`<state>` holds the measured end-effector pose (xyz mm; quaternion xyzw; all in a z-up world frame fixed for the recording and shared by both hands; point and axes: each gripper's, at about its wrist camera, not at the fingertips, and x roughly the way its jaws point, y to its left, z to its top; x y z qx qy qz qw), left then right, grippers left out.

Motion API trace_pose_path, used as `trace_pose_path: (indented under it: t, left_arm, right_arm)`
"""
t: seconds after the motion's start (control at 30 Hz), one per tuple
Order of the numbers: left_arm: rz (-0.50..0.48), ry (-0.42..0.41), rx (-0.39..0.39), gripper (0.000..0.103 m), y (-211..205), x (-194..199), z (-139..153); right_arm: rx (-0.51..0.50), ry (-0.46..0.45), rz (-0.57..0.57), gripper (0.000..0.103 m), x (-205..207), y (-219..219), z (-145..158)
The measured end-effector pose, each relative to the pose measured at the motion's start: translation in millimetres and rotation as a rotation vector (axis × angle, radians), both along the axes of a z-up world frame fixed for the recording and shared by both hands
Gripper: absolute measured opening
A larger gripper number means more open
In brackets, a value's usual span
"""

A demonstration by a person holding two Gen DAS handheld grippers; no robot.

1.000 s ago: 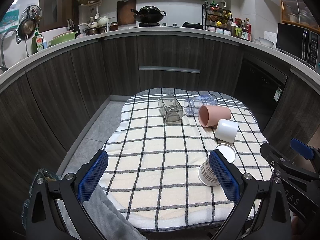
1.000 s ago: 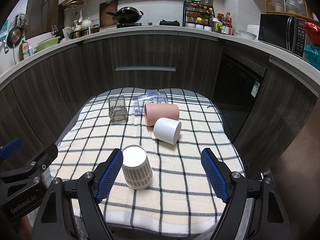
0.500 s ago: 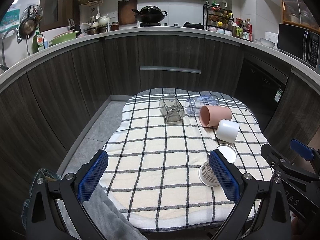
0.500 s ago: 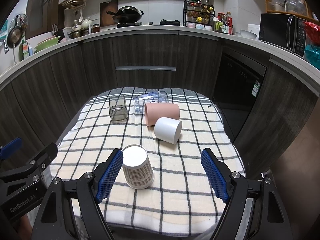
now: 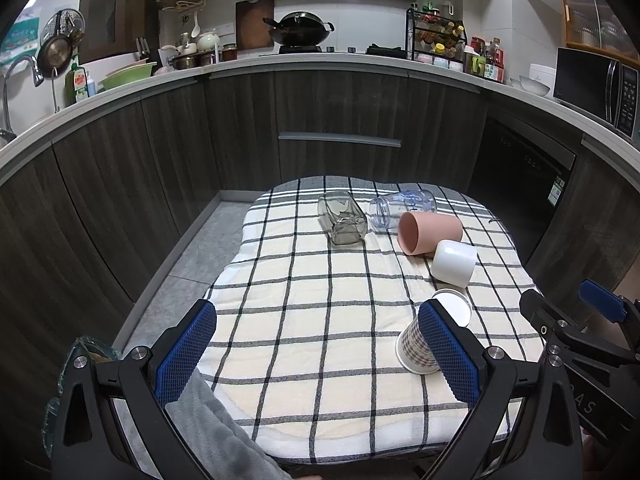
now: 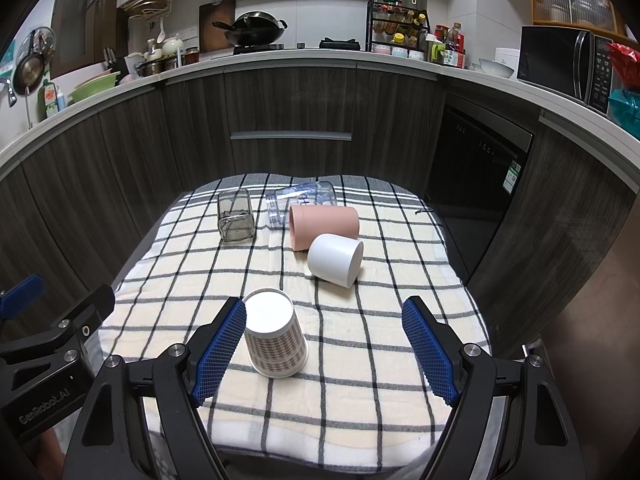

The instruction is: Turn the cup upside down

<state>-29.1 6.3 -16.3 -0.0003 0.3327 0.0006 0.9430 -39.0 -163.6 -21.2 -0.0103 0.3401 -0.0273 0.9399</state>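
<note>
Where the checked cloth (image 6: 360, 320) nears its front edge, a plaid paper cup (image 6: 274, 334) stands mouth down, white base uppermost, resting on the cloth left of centre in the right wrist view and toward the front right corner in the left wrist view (image 5: 424, 344). Right gripper (image 6: 324, 352): jaws spread wide, holding nothing; its left blue pad (image 6: 220, 350) sits just beside the cup's wall, and whether it touches cannot be told; the right pad (image 6: 430, 350) is well apart from it. Left gripper (image 5: 316, 354): jaws likewise spread wide and empty, held over the front edge of the cloth; its right pad (image 5: 448, 350) overlaps the cup in that view. White cup (image 6: 335, 260): lying on its side past the plaid cup, toward the right edge of the cloth. Pink cup (image 6: 324, 226): on its side just behind the white cup, touching or nearly so, mouth toward the left. Clear plastic bottle (image 6: 302, 202): on its side at the rear of the cloth, just behind the pink cup. Square glass jar (image 6: 235, 220): at the rear left of the cloth, beside the bottle, lying tipped in the left wrist view (image 5: 342, 218). Dark wood cabinets (image 6: 292, 120) curve behind, under a pale counter carrying a wok (image 6: 256, 24), a spice rack (image 6: 396, 36) and a microwave (image 6: 564, 64).
</note>
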Motion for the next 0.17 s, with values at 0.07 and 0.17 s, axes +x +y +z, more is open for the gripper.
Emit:
trace_pose_path:
  t: [0.07, 0.17]
  left_arm:
    - [0.000, -0.003, 0.007, 0.103, -1.2, -1.0, 0.1]
    - [0.003, -0.009, 0.018, 0.103, -1.0, -1.3, 1.9]
  right_arm:
    - [0.000, -0.001, -0.001, 0.080, -0.8, -0.1, -1.2]
    - [0.000, 0.001, -0.003, 0.080, -1.8, -0.4, -1.4]
